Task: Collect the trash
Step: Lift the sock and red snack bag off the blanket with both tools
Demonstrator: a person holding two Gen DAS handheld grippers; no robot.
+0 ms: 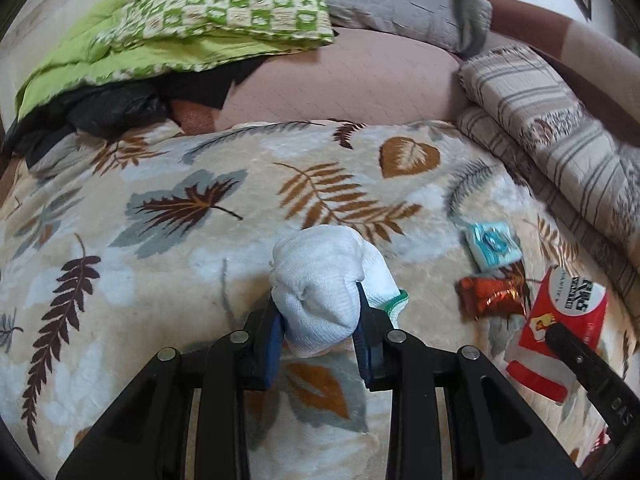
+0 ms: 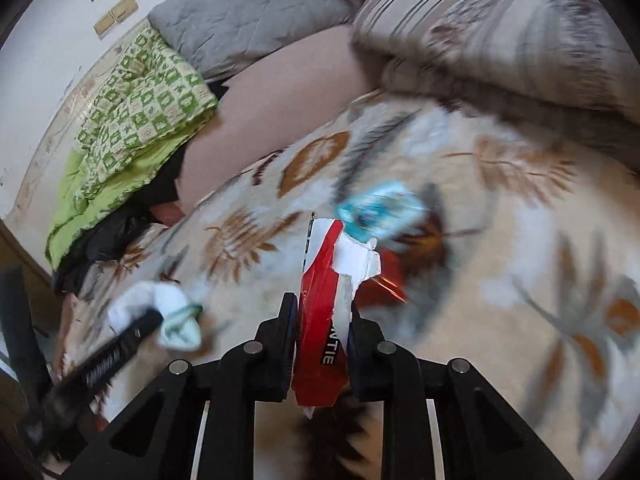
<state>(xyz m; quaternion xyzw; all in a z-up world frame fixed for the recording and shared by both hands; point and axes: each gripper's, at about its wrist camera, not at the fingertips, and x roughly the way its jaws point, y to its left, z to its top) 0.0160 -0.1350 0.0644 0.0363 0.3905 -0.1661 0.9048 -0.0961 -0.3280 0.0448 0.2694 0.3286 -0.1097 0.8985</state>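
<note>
Picking up trash off the leaf-print fleece blanket [image 1: 168, 208]: right gripper [image 2: 322, 344] clamps the torn red-and-white wrapper [image 2: 320, 300]; left gripper [image 1: 320, 320] clamps a white cloth wad [image 1: 328, 280]. Next, likely bagging; blue packet [image 1: 493, 246] and orange foil wrapper [image 1: 490, 294] remain near the blanket's right edge.

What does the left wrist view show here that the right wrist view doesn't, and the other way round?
Only the left wrist view shows the left gripper shut on the white sock, and the orange foil wrapper sharply. Only the right wrist view shows the right gripper clamped on the red and white wrapper, plus wall plates. Both share the leaf-patterned blanket, blue packet, green checked quilt and grey pillow.
</note>
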